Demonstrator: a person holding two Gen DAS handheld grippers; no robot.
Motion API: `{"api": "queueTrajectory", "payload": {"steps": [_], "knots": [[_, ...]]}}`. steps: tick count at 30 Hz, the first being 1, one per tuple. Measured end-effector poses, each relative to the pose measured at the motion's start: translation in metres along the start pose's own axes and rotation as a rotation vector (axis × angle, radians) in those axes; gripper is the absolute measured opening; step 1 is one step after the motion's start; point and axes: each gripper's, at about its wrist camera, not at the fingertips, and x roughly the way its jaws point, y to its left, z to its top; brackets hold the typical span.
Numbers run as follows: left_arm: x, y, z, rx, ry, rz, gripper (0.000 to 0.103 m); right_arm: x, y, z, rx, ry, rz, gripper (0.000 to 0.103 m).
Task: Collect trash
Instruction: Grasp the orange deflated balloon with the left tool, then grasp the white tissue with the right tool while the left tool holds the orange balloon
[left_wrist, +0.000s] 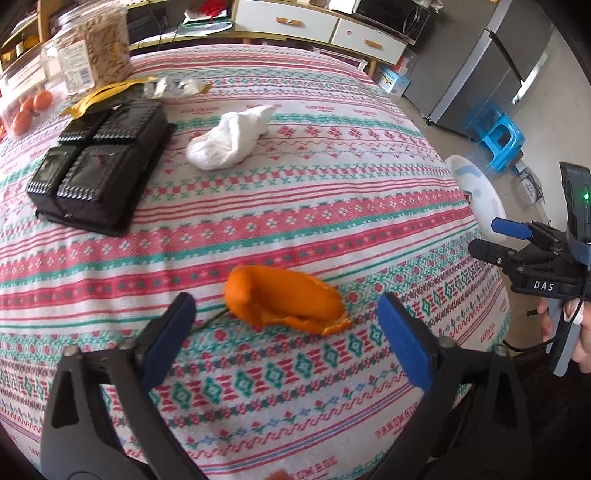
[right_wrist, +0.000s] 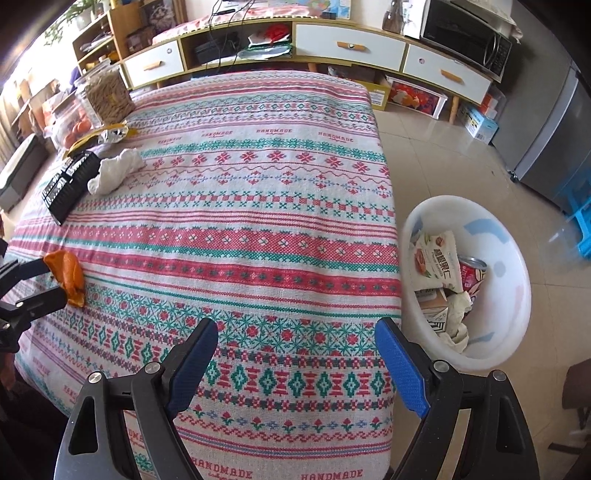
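Fingers of left gripper (left_wrist: 286, 343) spread around orange peel (left_wrist: 284, 301), right gripper (right_wrist: 295, 363) spread near table edge (right_wrist: 391, 236)

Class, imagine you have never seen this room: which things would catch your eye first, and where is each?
The orange peel lies on the patterned tablecloth, just ahead of the left gripper and its open fingers. A crumpled white tissue sits further back beside a black tray. On the floor beside the table stands a white bin holding wrappers.

Both wrist views steep down, close over tablecloth (left_wrist: 295, 229) (shared: orange peel (left_wrist: 280, 299)).
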Motion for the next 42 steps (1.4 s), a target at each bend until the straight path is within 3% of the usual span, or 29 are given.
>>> {"api": "queueTrajectory", "payload": {"steps": [8,12,19,32,42], "knots": [[0.003,-0.005,-0.001,0.024,-0.009,0.029,0.047,0.001,-0.005,0.0,0.015,0.006,-0.003,0.088],[0.001,-0.003,0.0,0.019,-0.011,0.02,0.037,0.001,-0.002,0.003,0.014,0.003,-0.002,0.088],[-0.02,0.012,0.008,-0.025,-0.058,0.024,0.033,0.002,0.017,0.019,0.005,-0.012,0.018,0.088],[-0.056,0.075,0.011,-0.157,-0.103,0.167,0.033,0.015,0.102,0.076,-0.025,-0.066,0.131,0.088],[-0.073,0.103,0.012,-0.227,-0.128,0.156,0.033,0.044,0.165,0.112,-0.043,-0.092,0.177,0.088]]}}
